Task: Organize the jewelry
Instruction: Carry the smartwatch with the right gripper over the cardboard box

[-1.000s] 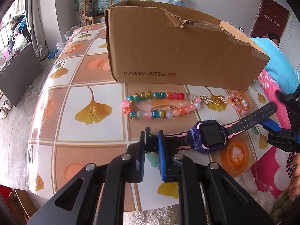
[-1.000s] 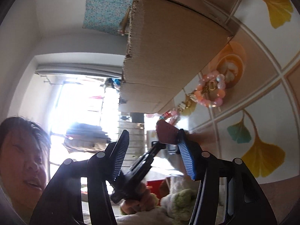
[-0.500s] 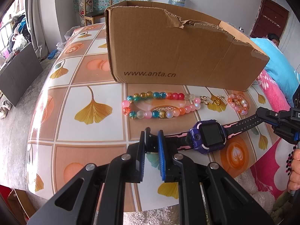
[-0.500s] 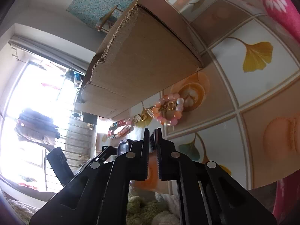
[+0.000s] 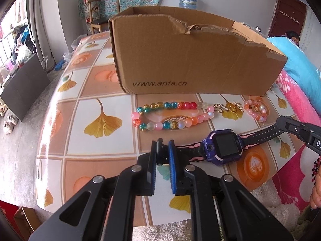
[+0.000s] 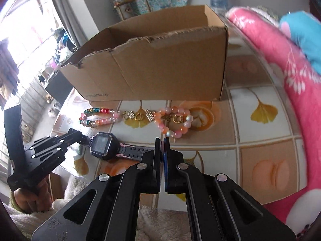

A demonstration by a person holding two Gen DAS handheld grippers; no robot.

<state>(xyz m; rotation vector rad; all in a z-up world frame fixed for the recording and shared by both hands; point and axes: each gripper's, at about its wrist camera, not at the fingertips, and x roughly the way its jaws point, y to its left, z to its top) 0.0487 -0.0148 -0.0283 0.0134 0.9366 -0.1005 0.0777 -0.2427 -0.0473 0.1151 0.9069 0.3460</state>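
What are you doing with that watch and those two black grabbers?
A person is tidying jewelry on the table. Each hand holds a gripper, and both are shut on the purple watch: the left gripper pinches one strap end, the right gripper the other. The watch is stretched between them, in front of the open cardboard box. Two bead bracelets and small gold charms lie beside the box.

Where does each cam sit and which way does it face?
Left wrist: on the left gripper, facing down-forward at the watch, beads and box; right gripper at right edge.
Right wrist: on the right gripper, same direction, further right; left gripper and hand at left.
Shared: the watch, each gripper clamping one strap end; beads, box, table.
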